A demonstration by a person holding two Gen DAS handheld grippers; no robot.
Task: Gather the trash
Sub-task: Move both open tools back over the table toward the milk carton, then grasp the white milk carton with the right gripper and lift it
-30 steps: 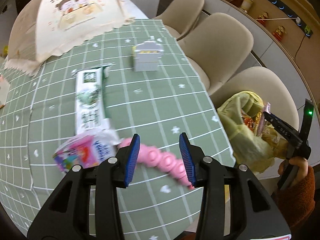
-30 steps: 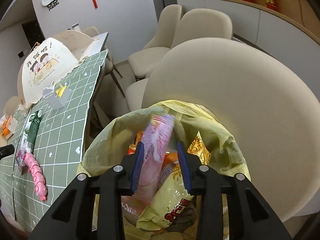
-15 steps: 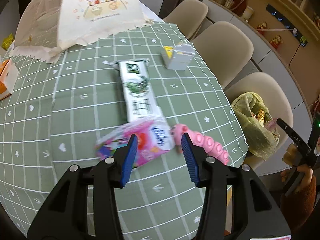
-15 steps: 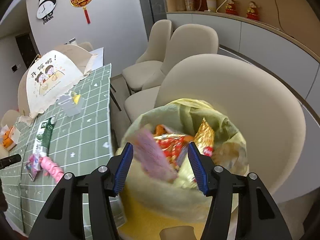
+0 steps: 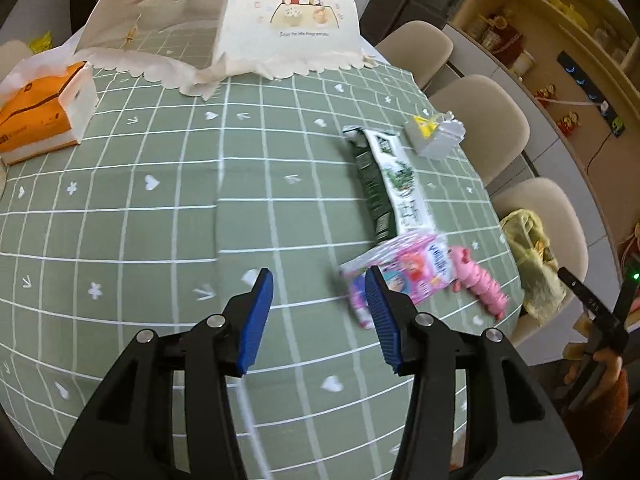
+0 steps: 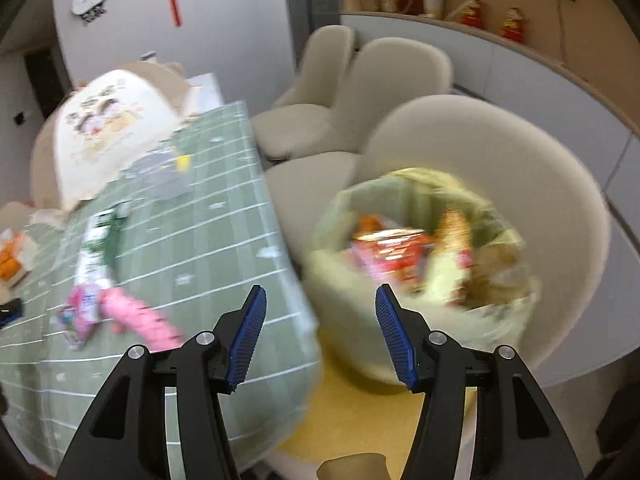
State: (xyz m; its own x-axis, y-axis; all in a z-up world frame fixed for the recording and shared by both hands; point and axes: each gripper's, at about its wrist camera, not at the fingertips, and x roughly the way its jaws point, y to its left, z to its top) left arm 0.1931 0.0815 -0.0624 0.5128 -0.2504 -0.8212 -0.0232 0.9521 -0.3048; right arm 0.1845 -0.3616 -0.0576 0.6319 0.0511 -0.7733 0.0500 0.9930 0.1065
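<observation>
The left claw (image 5: 318,312) hangs wide and empty over the green grid-patterned table (image 5: 160,208), its right pad overlapping the crumpled pink snack wrapper (image 5: 404,276), which lies beside a pink segmented toy (image 5: 480,284) and a long green-and-white packet (image 5: 394,182). Only the right wrist view looks into the pale yellow-green trash bag (image 6: 420,240) on a beige chair (image 6: 520,168), colourful wrappers inside; the right claw (image 6: 320,332) is wide, empty.
</observation>
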